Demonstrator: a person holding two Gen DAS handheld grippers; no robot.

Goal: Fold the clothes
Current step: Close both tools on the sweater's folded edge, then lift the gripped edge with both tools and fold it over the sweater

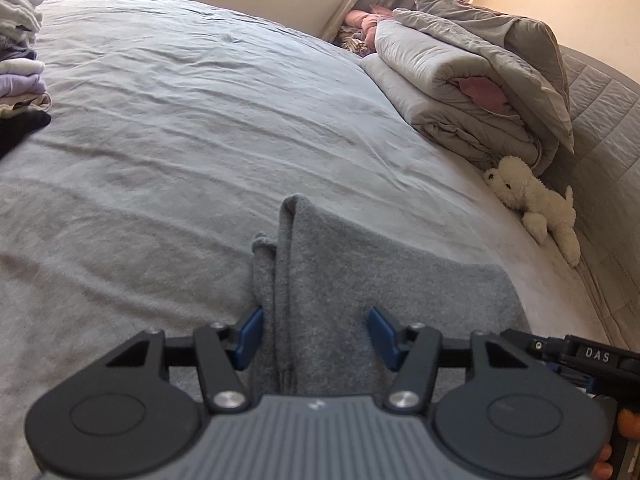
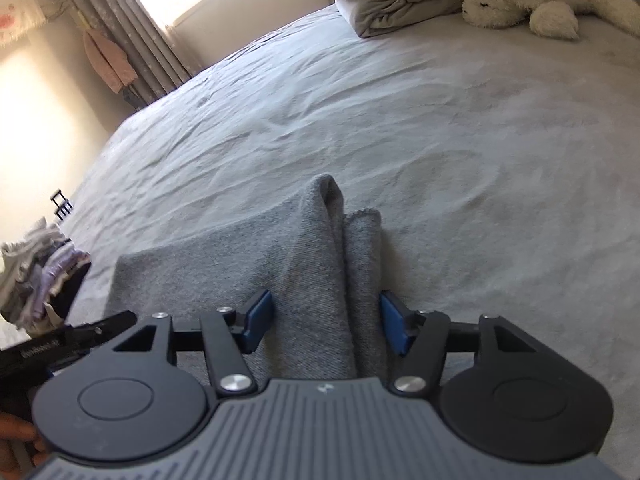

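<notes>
Bed (image 1: 168, 128) being covered by wrinkled grey sheet; grey garment (image 1: 332, 280) lying at near edge. Left gripper (image 1: 316, 334) and right gripper (image 2: 326, 322) being held wide apart, each straddling garment's raised fold, nothing clamped.

Garment (image 1: 320, 280) on bed (image 1: 180, 120), clothes pile (image 1: 20, 60) left, plush toy (image 1: 532, 204) right

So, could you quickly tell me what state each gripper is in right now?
Left gripper: open, its blue fingers astride a bunched edge of the grey garment.
Right gripper: open, likewise astride the garment's other bunched edge.
</notes>
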